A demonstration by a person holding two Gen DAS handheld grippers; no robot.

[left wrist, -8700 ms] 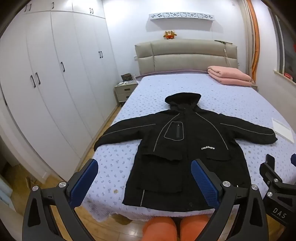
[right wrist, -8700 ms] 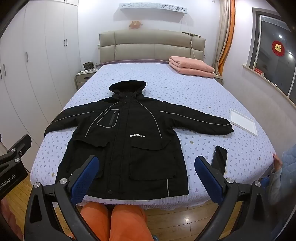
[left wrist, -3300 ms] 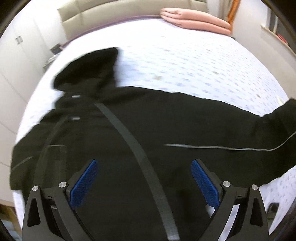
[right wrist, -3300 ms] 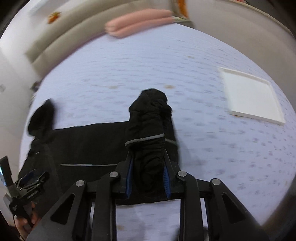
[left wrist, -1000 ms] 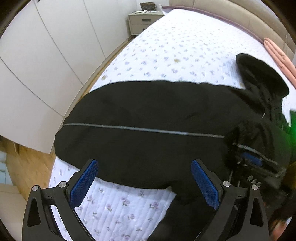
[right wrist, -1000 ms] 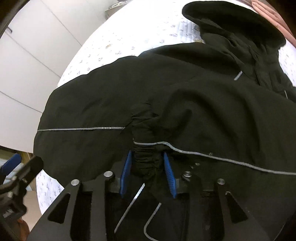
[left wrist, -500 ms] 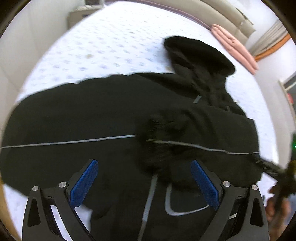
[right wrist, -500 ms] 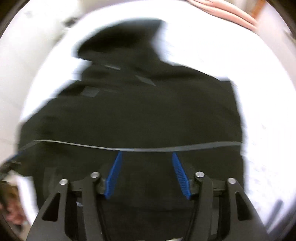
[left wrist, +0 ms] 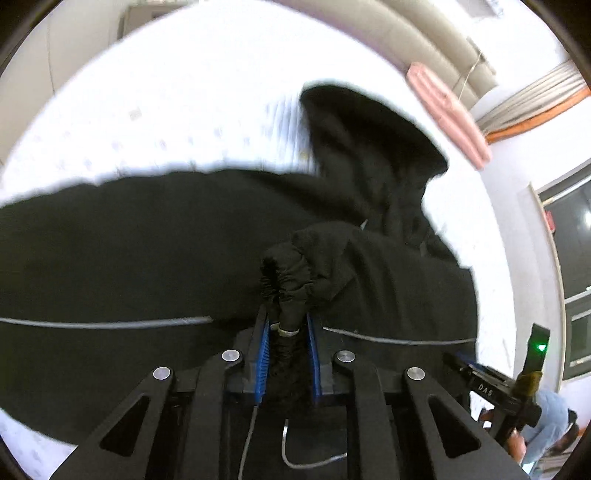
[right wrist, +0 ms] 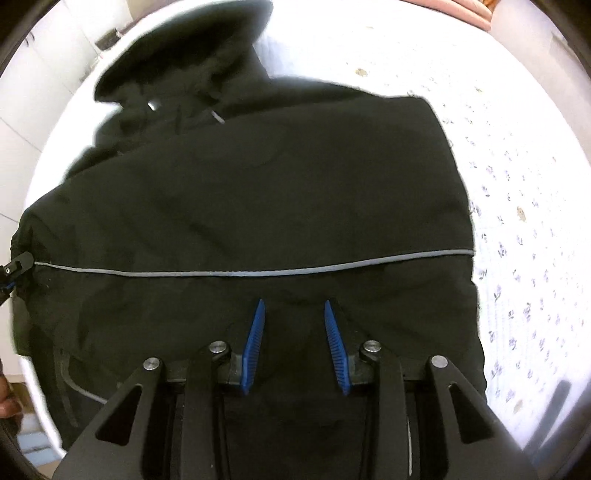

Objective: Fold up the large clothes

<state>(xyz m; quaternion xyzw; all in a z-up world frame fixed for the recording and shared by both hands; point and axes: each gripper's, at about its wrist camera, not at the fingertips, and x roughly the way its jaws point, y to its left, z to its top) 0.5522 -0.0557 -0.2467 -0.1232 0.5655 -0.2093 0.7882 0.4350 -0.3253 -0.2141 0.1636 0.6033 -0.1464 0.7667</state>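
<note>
A black hooded coat (left wrist: 147, 240) lies face up on the bed, its hood (left wrist: 369, 147) toward the headboard. One sleeve is folded across the chest; its grey stripe (right wrist: 258, 273) runs sideways in the right wrist view. My left gripper (left wrist: 286, 314) is closing, and its blue pads press on that sleeve's gathered cuff (left wrist: 284, 273). My right gripper (right wrist: 293, 302) hovers over the coat (right wrist: 258, 184) below the stripe. Its jaws are closing, part way apart, with nothing between them.
The flowered white bedspread (right wrist: 517, 184) shows to the right of the coat and also beyond it (left wrist: 147, 92). A folded pink blanket (left wrist: 447, 107) lies by the padded headboard (left wrist: 388, 33). A window (left wrist: 569, 221) is at the right. A blue sleeve (left wrist: 546, 417) shows low right.
The left gripper has swung onto the folded sleeve's cuff and shut on it. The right gripper has let that cuff go, moved along the sleeve and narrowed its jaws.
</note>
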